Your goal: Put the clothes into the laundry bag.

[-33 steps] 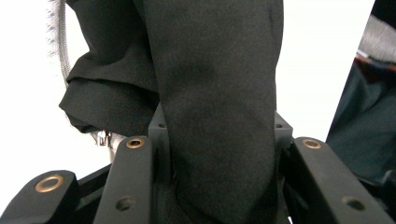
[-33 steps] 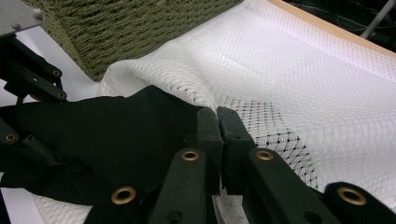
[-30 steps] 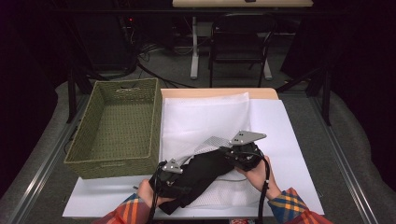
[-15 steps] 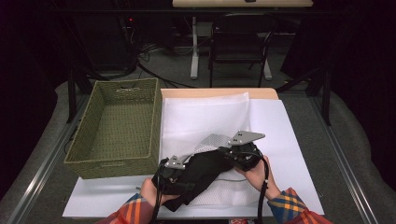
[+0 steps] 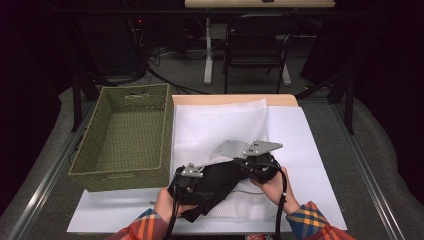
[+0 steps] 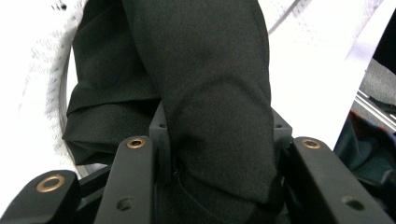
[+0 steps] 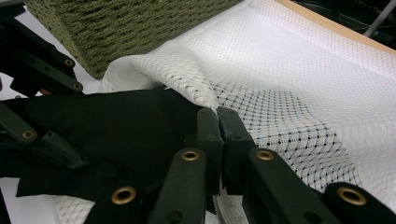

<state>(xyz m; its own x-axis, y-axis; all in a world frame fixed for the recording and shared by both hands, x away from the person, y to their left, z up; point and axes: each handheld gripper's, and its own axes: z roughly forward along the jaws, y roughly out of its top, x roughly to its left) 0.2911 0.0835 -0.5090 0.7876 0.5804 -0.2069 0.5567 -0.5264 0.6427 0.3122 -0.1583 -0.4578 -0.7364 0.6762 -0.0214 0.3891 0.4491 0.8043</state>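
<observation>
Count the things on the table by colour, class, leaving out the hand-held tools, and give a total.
Green: 1, the woven basket.
White: 2, the mesh bag and the sheet under it.
Black: 1, the cloth held by both tools.
Total: 4.

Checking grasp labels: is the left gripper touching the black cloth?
Touching. In the left gripper view the black cloth runs down between the left gripper's jaws, which press on it from both sides with no gap.
</observation>
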